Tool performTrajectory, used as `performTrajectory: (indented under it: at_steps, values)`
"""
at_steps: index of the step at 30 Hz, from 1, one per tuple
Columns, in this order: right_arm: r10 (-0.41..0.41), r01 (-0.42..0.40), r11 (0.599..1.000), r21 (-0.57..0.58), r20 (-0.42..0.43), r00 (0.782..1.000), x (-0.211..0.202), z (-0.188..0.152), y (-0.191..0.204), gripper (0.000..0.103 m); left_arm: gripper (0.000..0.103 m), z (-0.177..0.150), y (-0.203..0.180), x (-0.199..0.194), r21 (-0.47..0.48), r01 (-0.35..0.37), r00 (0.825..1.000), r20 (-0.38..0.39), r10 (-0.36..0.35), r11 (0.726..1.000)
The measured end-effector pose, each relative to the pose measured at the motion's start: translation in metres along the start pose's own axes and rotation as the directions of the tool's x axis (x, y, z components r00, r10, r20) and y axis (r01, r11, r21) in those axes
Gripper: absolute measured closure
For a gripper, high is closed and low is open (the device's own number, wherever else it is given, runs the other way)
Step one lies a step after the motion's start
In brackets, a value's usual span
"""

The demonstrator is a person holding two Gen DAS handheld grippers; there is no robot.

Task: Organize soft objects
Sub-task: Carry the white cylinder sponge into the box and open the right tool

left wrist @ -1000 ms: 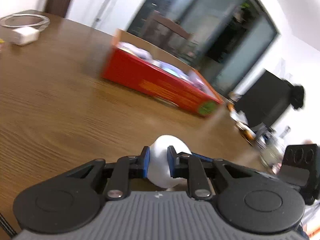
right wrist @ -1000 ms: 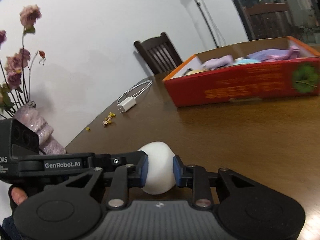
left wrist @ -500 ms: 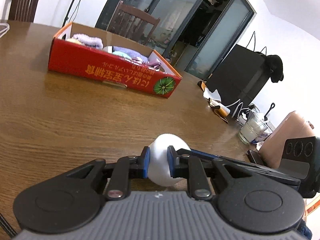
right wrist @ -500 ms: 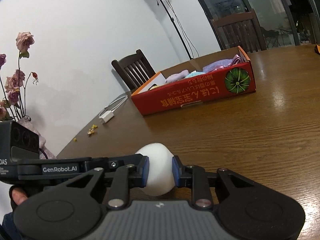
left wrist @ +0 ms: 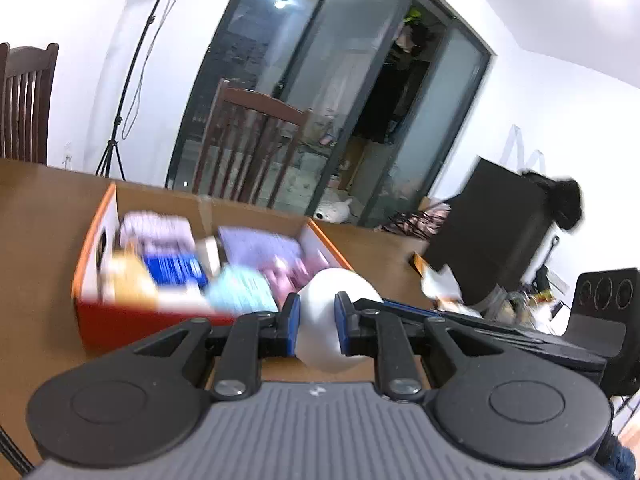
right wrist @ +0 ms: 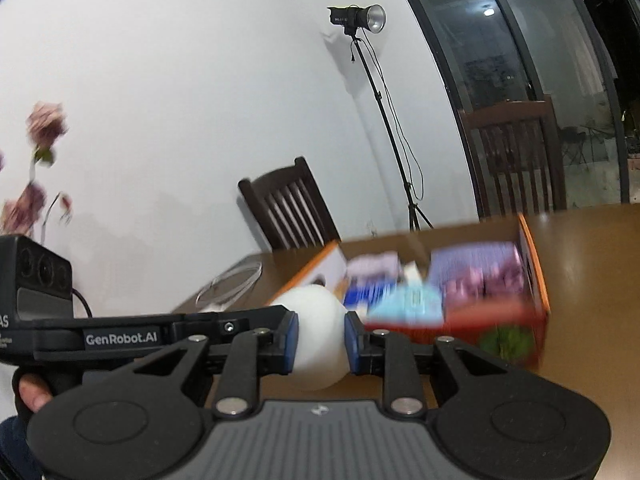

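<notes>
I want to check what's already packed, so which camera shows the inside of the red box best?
The left wrist view: it looks down into the red box, showing purple, blue, yellow and teal soft items, though blurred. The right wrist view shows the box lower and side-on, more smeared, its contents partly overlapping.

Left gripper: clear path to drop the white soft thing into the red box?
Probably yes. The left gripper is shut on the white soft object, with the open-topped red box just ahead and nothing between. The box looks crowded with folded items, though, so free space is tight.
</notes>
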State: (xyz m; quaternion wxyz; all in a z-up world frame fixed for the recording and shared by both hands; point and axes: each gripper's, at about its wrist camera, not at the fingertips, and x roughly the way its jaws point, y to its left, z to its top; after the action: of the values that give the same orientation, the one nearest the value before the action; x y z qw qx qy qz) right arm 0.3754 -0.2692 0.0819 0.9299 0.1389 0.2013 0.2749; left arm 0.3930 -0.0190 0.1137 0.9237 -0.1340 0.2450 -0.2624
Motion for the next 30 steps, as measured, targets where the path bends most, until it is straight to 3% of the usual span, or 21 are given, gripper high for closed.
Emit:
performTrajectory:
  at_steps: [5, 9, 11, 12, 13, 15, 16, 17, 19, 21, 23, 25, 26, 30]
  values:
    - [-0.036, 0.036, 0.999, 0.025, -0.034, 0.999, 0.081, 0.055, -0.037, 0.079, 0.084, 0.062, 0.051, 0.078, -0.101, -0.008, 0.997, -0.079, 0.000, 0.995]
    - [-0.107, 0.109, 0.994, 0.017, -0.100, 0.989, 0.149, 0.073, -0.067, 0.079, 0.086, 0.078, 0.086, 0.145, -0.125, -0.097, 0.984, -0.162, 0.076, 0.987]
    - [-0.146, 0.153, 0.988, 0.032, -0.156, 0.977, 0.185, 0.070, -0.084, 0.079, 0.086, 0.073, 0.101, 0.173, -0.130, -0.168, 0.966, -0.217, 0.137, 0.977]
    - [-0.163, 0.173, 0.984, 0.045, -0.177, 0.971, 0.198, 0.066, -0.092, 0.077, 0.084, 0.068, 0.108, 0.187, -0.122, -0.214, 0.950, -0.257, 0.177, 0.969]
    - [-0.192, 0.206, 0.977, 0.055, -0.195, 0.962, 0.213, 0.059, -0.102, 0.074, 0.074, 0.064, 0.112, 0.195, -0.111, -0.247, 0.937, -0.281, 0.207, 0.963]
    - [-0.174, 0.226, 0.960, 0.163, -0.282, 0.943, 0.226, 0.057, -0.122, 0.073, 0.069, 0.058, 0.116, 0.199, -0.099, -0.248, 0.937, -0.276, 0.213, 0.964]
    - [-0.159, 0.220, 0.955, 0.198, -0.285, 0.945, 0.225, 0.058, -0.127, 0.071, 0.068, 0.059, 0.115, 0.196, -0.095, -0.240, 0.941, -0.268, 0.208, 0.966]
    - [-0.155, 0.217, 0.956, 0.197, -0.288, 0.945, 0.225, 0.057, -0.127, 0.070, 0.068, 0.060, 0.114, 0.194, -0.081, -0.252, 0.940, -0.258, 0.224, 0.964]
    - [-0.138, 0.209, 0.962, 0.174, -0.352, 0.926, 0.233, 0.053, -0.126, 0.072, 0.067, 0.058, 0.114, 0.195, -0.058, -0.313, 0.920, -0.265, 0.288, 0.948]
    - [-0.137, 0.193, 0.974, 0.115, -0.377, 0.916, 0.237, 0.051, -0.117, 0.074, 0.066, 0.058, 0.121, 0.193, -0.115, -0.331, 0.917, -0.273, 0.291, 0.936]
    - [-0.144, 0.183, 0.981, 0.064, -0.391, 0.909, 0.241, 0.051, -0.109, 0.074, 0.051, 0.059, 0.125, 0.187, -0.151, -0.324, 0.925, -0.256, 0.280, 0.934]
    - [-0.135, 0.172, 0.983, 0.059, -0.391, 0.910, 0.244, 0.053, -0.108, 0.071, 0.049, 0.061, 0.117, 0.186, -0.110, -0.338, 0.916, -0.265, 0.300, 0.935]
    - [-0.141, 0.184, 0.980, 0.074, -0.389, 0.910, 0.244, 0.053, -0.110, 0.058, 0.048, 0.063, 0.112, 0.183, -0.082, -0.355, 0.912, -0.248, 0.326, 0.931]
    - [-0.211, 0.243, 0.969, 0.041, -0.367, 0.906, 0.231, 0.057, -0.101, 0.044, 0.047, 0.079, 0.098, 0.163, -0.034, -0.376, 0.904, -0.235, 0.358, 0.926]
